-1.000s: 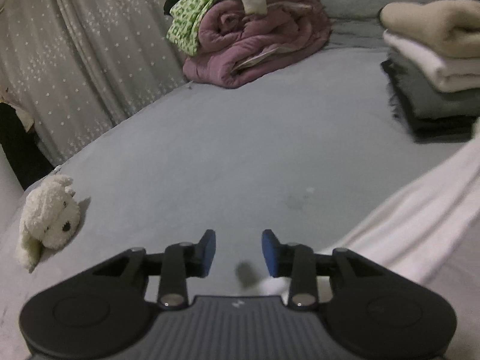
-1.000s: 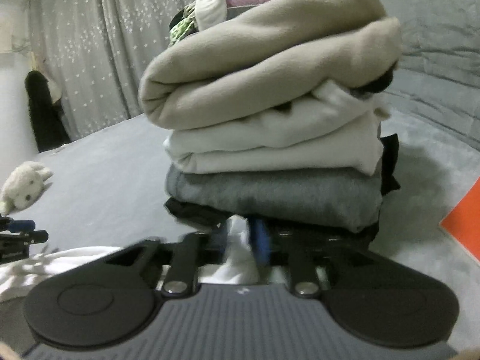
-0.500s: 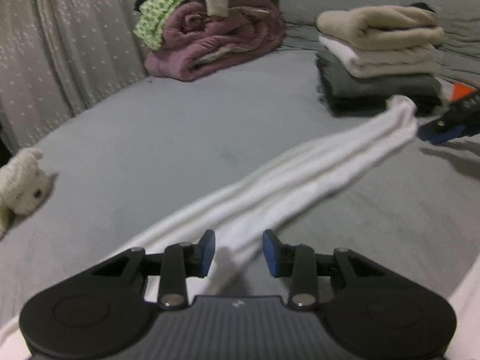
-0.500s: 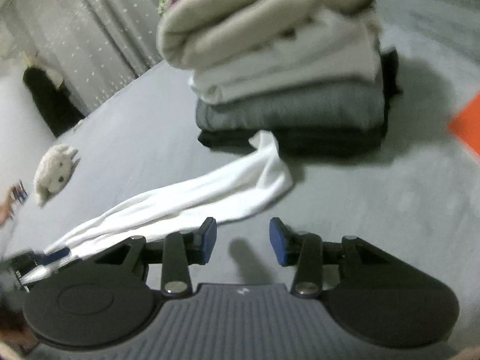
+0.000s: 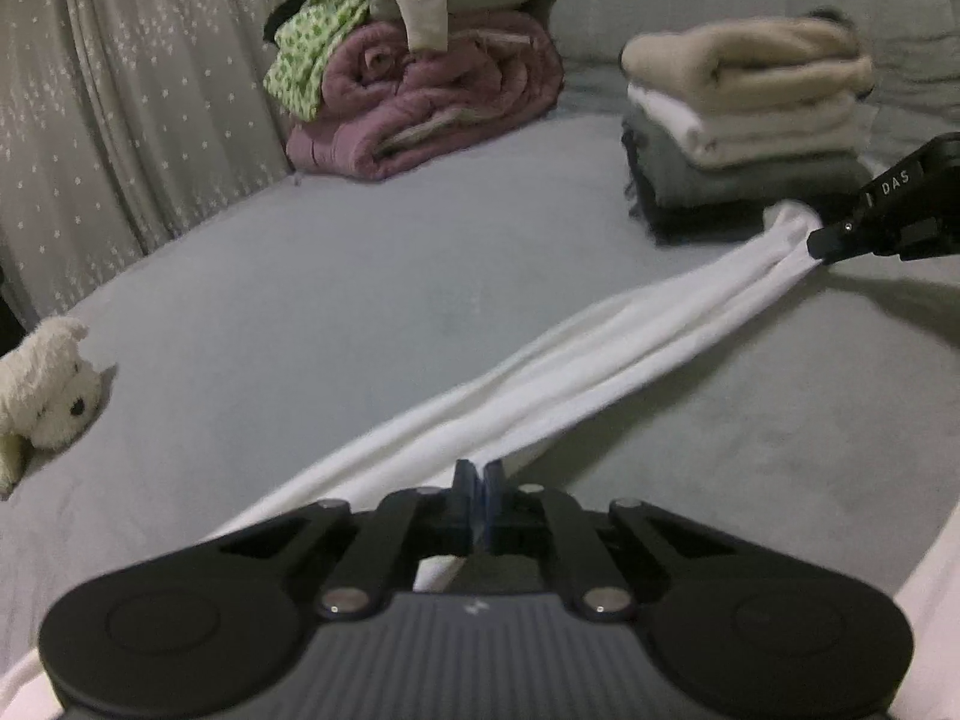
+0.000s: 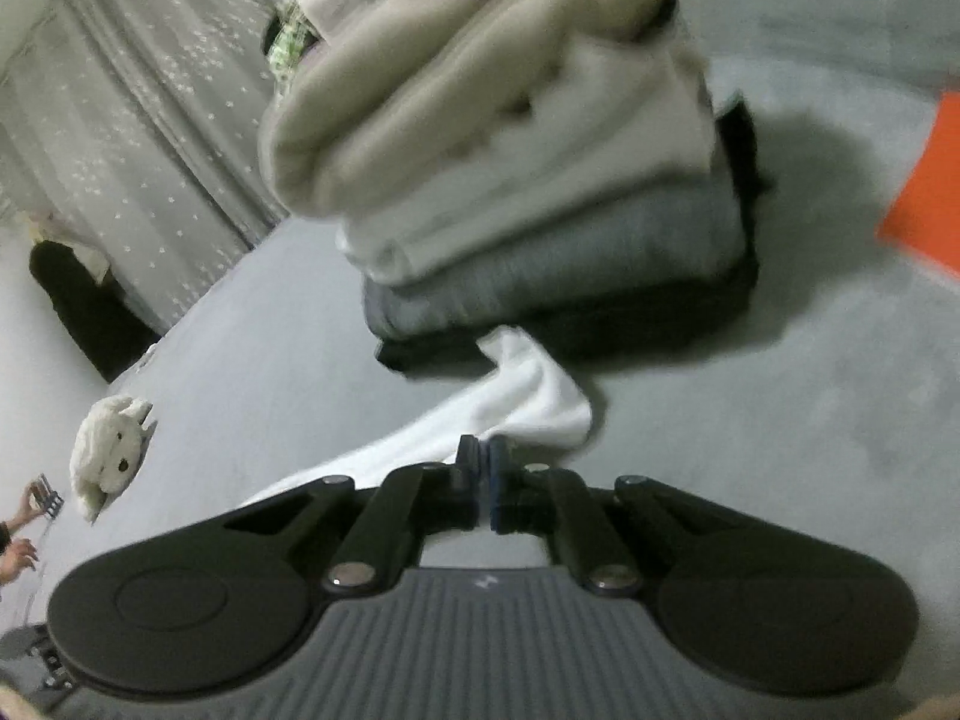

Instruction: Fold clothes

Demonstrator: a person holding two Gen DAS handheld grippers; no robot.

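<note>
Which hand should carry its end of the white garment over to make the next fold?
Probably left. The left tool pinches the white garment over open bed, free to swing across. The right tool grips the end beside the folded stack, so better anchors.

White garment (image 5: 606, 354) on grey bed (image 5: 336, 300). Folded stack (image 5: 744, 126): beige, white, grey, black, top to bottom. Rolled quilt (image 5: 420, 102): mauve. Cloth (image 5: 318, 48) beside it: green-and-white print. Curtain (image 5: 120, 108): grey, white speckles. Plush toy (image 5: 42, 390): cream. Orange patch (image 6: 924, 186).
</note>
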